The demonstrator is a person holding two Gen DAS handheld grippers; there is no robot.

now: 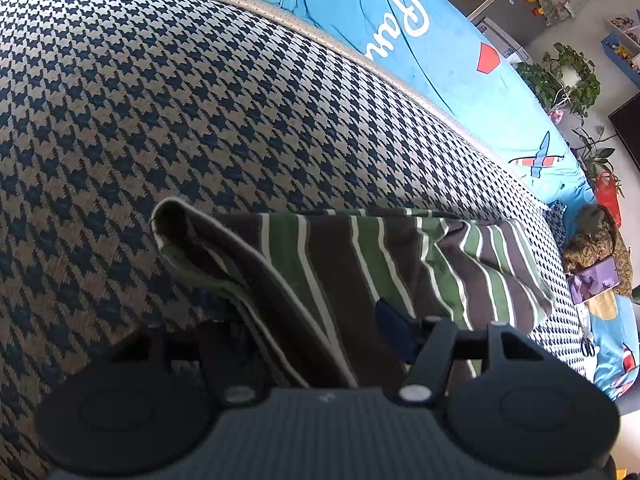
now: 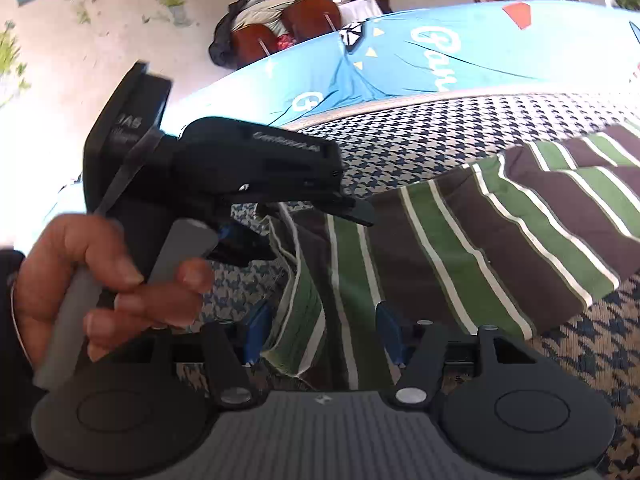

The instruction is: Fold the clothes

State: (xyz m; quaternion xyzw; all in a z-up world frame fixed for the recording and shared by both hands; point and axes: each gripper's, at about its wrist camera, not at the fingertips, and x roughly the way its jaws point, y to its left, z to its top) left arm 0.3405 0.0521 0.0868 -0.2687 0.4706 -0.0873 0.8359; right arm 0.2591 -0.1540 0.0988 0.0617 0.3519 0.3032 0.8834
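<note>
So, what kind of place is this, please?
Probably a lived-in home. The striped garment lies on a houndstooth cover over a blue printed sheet, seemingly a bed or sofa; potted plants stand beyond.

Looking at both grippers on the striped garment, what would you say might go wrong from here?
The right gripper straddles a bunched edge of the striped garment with its fingers apart, so closing may catch uneven layers. The left gripper sits close beside it, so the two could collide. The phone lies near the garment's far end and may get dragged.
</note>
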